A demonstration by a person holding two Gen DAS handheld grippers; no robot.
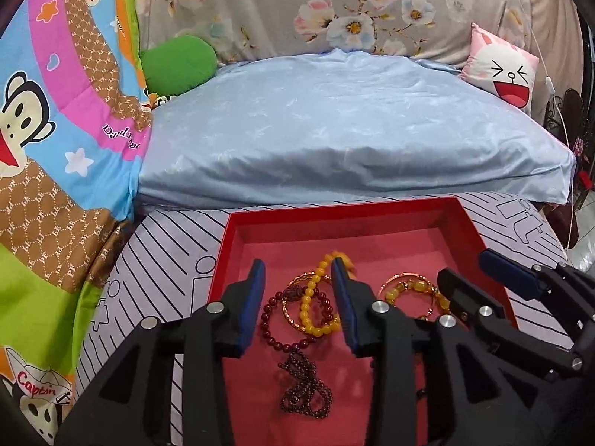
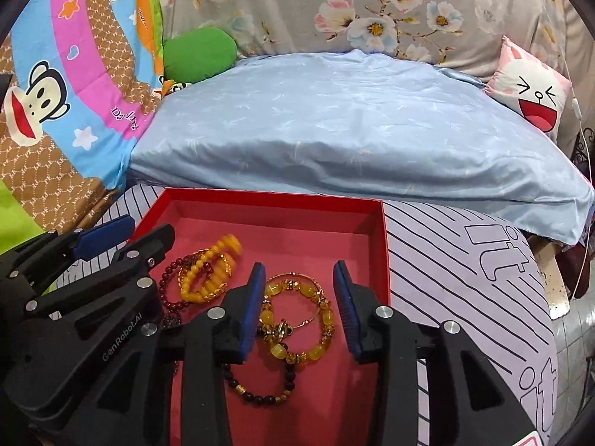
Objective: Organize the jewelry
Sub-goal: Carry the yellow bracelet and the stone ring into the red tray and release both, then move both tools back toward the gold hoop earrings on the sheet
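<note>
Both grippers, left gripper (image 1: 297, 297) and right gripper (image 2: 299, 306), hang unclenched over the red tray (image 1: 346, 210), probably choosing bracelets (image 2: 297, 319) near its front edge.

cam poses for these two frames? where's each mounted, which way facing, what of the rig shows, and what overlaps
Left wrist: sits on the left gripper, looks forward and down into the red tray; its open fingers straddle the yellow bead bracelet; the right gripper shows at right.
Right wrist: sits on the right gripper, same heading; its open fingers straddle the amber bracelet; the left gripper shows at left.
Shared: tray, bracelets, blue pillow, cat cushion.
</note>
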